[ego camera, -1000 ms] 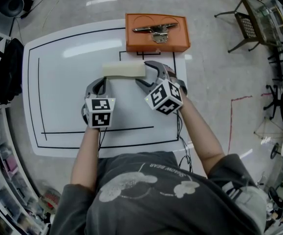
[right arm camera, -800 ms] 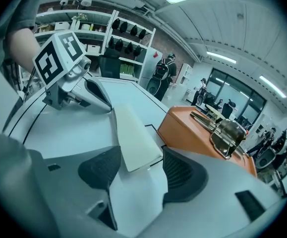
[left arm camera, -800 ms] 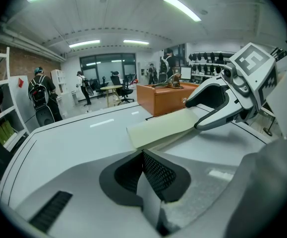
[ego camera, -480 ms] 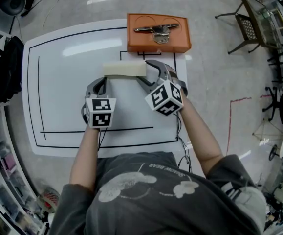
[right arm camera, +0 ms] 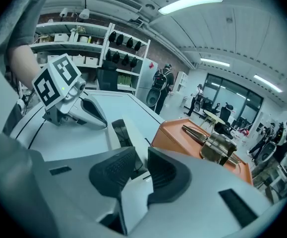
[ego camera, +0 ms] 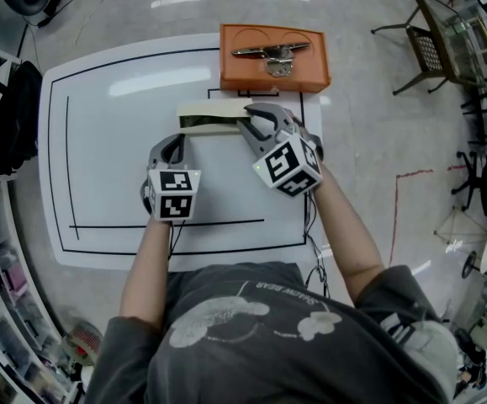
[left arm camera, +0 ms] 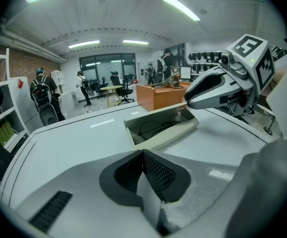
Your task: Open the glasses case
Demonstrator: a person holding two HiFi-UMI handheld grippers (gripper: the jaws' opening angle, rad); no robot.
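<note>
The glasses case (ego camera: 214,114) is a long cream box lying crosswise on the white mat (ego camera: 108,141), near its far edge. It is open: the lid (ego camera: 214,106) tilts up along the far side and the dark inside faces the near side. 1 pair of thin dark-wire glasses (left arm camera: 158,125) lies inside.

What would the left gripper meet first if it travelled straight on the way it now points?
Most likely the near wall of the open glasses case, which lies just ahead of the left gripper's shut tongs; the gap between them is hard to judge.
</note>
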